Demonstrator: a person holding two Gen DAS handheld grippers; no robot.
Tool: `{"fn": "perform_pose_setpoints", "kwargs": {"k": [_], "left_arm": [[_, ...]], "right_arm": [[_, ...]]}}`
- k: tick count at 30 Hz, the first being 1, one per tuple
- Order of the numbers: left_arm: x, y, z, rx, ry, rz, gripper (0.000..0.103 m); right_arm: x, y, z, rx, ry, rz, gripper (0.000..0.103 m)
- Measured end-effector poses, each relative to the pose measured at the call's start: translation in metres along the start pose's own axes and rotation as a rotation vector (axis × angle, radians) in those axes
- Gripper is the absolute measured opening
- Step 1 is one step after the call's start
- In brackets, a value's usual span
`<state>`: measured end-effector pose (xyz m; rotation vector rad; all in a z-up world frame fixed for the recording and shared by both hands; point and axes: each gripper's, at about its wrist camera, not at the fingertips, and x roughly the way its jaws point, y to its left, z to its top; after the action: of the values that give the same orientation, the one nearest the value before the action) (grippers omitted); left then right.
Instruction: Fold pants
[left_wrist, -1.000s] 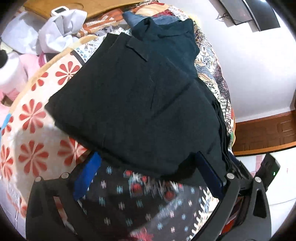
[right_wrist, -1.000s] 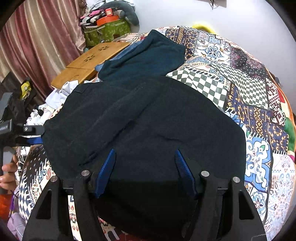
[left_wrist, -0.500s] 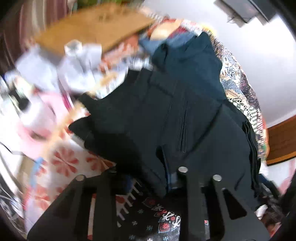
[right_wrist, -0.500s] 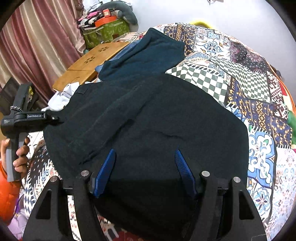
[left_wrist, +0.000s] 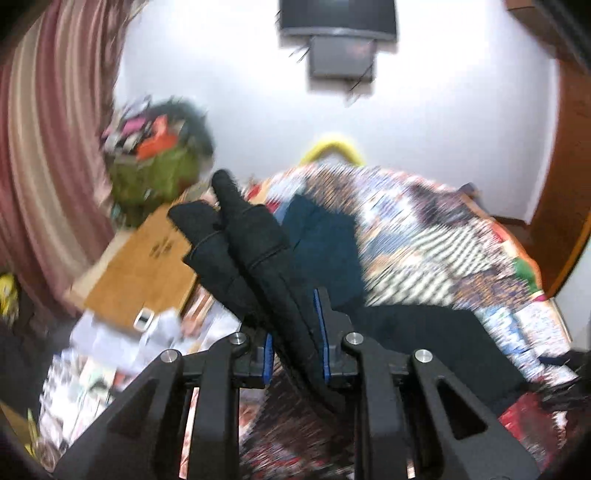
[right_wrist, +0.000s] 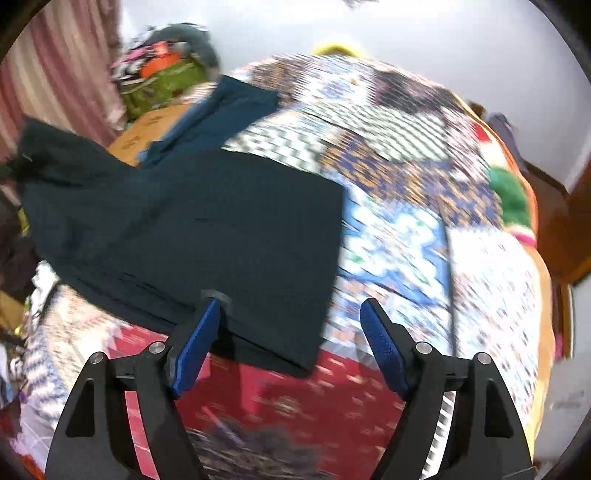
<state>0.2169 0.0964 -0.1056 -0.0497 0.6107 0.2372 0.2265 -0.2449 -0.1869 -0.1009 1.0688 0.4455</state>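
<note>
Dark navy pants lie folded on the patchwork quilt, with their left end lifted off the bed at the view's left edge. My left gripper is shut on a bunched edge of the pants and holds it raised above the bed. My right gripper is open and empty, hovering just above the pants' near right corner; its left fingertip overlaps the pants' front edge.
A second, teal garment lies further back on the quilt. A wooden lap table with a phone and white cloth sits to the left. A green bag of clutter stands by the striped curtain. A TV hangs on the wall.
My left gripper closed on the pants' left edge and lifted it up, swinging its view toward the wall. My right gripper pulled back to the pants' near corner and stayed open.
</note>
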Motion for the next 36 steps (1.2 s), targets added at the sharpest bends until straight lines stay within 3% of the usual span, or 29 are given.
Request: {"fn": "perform_pose_setpoints", "kwargs": {"k": [4,9,13,16,20,25,26,28,30,36], "left_arm": [[-0.011,-0.046,0.027,0.055,-0.076,-0.071,0.018],[-0.007,-0.100,0.046,0.081,-0.066,-0.197,0.015],[0.001,-0.138,0.048,0.068,-0.005,-0.334,0.015],[0.014,-0.170,0.042,0.102,0.041,-0.390,0.014],[0.036,-0.216,0.022,0.188,0.128,-0.399,0.015],[0.053,-0.244,-0.005,0.281,0.258,-0.443,0.018],[0.051,-0.249,-0.010,0.301,0.267,-0.439,0.023],[0.049,-0.256,-0.015,0.346,0.288,-0.441,0.042],[0.042,-0.257,-0.020,0.372,0.278,-0.448,0.071],[0.025,-0.228,0.003,0.347,0.176,-0.423,0.092]], "right_arm": [[0.009,-0.012,-0.010,0.028,0.035,0.030,0.075],[0.012,-0.011,-0.013,0.028,0.019,0.038,0.075],[0.014,-0.017,-0.017,0.076,0.000,0.068,0.075],[0.016,-0.022,-0.020,0.110,0.004,0.090,0.075],[0.013,-0.021,-0.024,0.100,0.006,0.088,0.075],[0.009,-0.020,-0.029,0.090,0.001,0.079,0.075],[0.008,-0.020,-0.029,0.089,-0.001,0.078,0.075],[0.007,-0.020,-0.030,0.094,-0.004,0.083,0.075],[0.006,-0.020,-0.031,0.102,-0.008,0.090,0.075],[-0.001,-0.016,-0.031,0.104,-0.032,0.105,0.075]]}}
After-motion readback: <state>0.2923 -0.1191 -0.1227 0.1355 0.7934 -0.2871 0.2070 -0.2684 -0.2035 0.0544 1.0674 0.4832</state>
